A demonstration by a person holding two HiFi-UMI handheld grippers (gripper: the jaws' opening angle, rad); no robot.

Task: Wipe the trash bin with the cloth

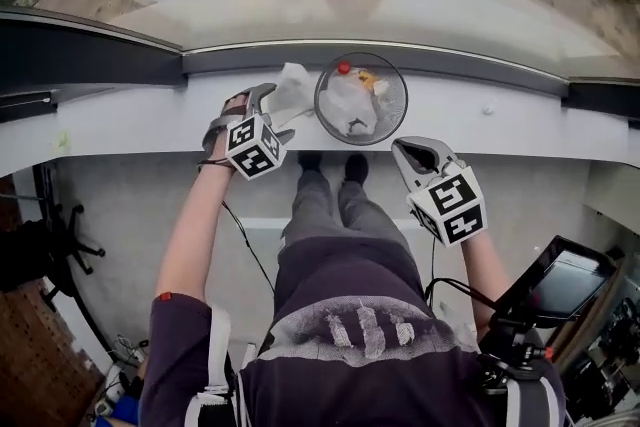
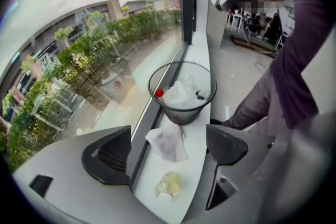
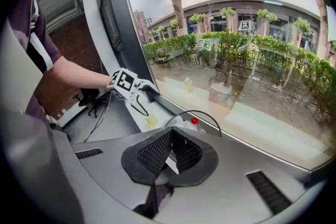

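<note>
Two grippers at a white sill (image 1: pixel 500 125) under a window. My left gripper (image 1: pixel 272 110) hangs tilted down over the cloth (image 1: pixel 290 87), jaws spread wide; in the left gripper view the cloth (image 2: pixel 168 141) lies crumpled on the sill (image 2: pixel 202 136) between my two pads, and neither pad touches it. The cloth sits just beside the bin (image 1: pixel 322 105), on its left in the head view. The bin (image 2: pixel 181 113), a dark round basket, stands upright on the sill and holds crumpled white waste (image 1: pixel 350 105) and a red cap (image 1: pixel 344 68). A pale yellow scrap (image 2: pixel 168 186) lies on the sill nearer to me than the cloth. My right gripper (image 1: pixel 412 155) hovers near the bin's right side, jaws pressed together on nothing (image 3: pixel 170 152)
</note>
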